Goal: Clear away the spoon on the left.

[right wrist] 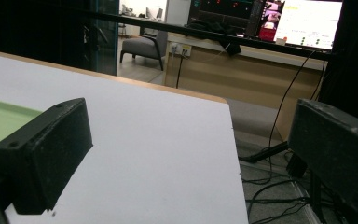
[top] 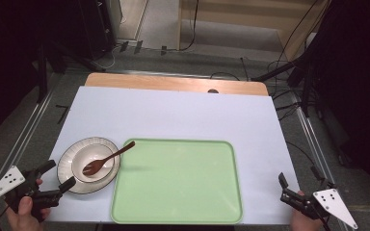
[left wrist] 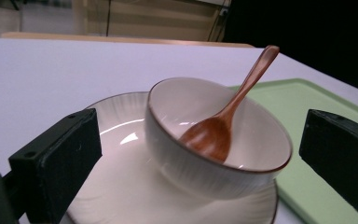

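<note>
So the left gripper sits at the near left corner of the table with its jaws spread wide and nothing between them. It's aimed right at the bowl, and in the left gripper view the bowl sits square between the two black jaws, close but not touched as far as I can tell. The bowl stands on a white plate just left of the green tray. A wooden spoon rests in the bowl, scoop end down inside, with the handle leaning out over the rim toward the tray.

The right gripper hangs at the near right corner, well apart from everything, jaws wide and empty too. Its own camera looks across bare white table toward the far edge.

My read is that this is pretty much the start. The tray is completely empty, the bowl, plate and spoon are stacked together off it, and nothing is gripped yet. Looks like the dishes are meant for the tray, so basically all the grabbing and moving is left.
</note>
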A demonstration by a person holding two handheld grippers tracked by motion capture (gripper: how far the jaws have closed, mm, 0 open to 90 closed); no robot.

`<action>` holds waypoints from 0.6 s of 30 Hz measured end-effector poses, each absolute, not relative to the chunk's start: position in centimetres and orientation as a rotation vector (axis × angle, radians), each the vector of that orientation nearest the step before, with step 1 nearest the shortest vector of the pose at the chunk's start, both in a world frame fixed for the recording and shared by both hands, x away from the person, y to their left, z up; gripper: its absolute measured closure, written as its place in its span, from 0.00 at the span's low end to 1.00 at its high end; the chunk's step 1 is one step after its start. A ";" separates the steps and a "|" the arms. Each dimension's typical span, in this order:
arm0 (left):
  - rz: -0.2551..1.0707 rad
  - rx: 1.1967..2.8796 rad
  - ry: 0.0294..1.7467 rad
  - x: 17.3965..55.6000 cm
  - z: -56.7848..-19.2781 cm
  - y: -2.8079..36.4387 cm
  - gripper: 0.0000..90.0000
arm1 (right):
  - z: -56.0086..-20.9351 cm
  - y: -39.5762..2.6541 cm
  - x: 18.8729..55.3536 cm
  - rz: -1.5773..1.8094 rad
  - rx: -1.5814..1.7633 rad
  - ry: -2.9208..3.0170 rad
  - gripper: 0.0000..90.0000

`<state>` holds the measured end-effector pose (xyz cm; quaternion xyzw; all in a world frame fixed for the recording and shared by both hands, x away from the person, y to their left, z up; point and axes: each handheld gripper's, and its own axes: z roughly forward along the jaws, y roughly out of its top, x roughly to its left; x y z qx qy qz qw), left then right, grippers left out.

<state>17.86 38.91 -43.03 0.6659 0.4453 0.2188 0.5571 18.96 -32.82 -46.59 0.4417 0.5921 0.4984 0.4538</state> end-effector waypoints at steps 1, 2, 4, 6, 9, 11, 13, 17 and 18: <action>0.513 1.568 1.057 17.9 -42.7 38.6 0.00 | -46.6 -32.8 19.0 1.229 1.089 1.462 0.00; 0.513 1.568 1.057 17.9 -42.7 38.6 0.00 | -46.6 -32.8 19.0 1.229 1.089 1.462 0.00; 0.495 1.551 1.029 18.0 -42.1 37.9 0.00 | -46.6 -32.8 19.0 1.224 1.088 1.465 0.00; 0.495 1.558 1.019 18.3 -41.3 37.1 0.00 | -46.6 -32.8 19.0 1.225 1.086 1.466 0.00; 0.484 1.585 1.006 19.0 -40.2 35.6 0.00 | -46.6 -32.8 19.0 1.228 1.090 1.462 0.00; 0.469 1.587 1.000 19.3 -40.1 35.3 0.00 | -46.6 -32.8 19.0 1.227 1.090 1.462 0.00; 0.442 1.592 0.989 19.7 -39.8 34.7 0.00 | -46.6 -32.8 18.9 1.228 1.090 1.462 0.00; 0.436 1.628 0.978 20.4 -39.3 33.2 0.00 | -46.6 -32.9 18.9 1.231 1.090 1.460 0.00; 0.438 1.636 0.978 20.6 -39.2 32.8 0.00 | -46.6 -32.9 18.9 1.231 1.090 1.460 0.00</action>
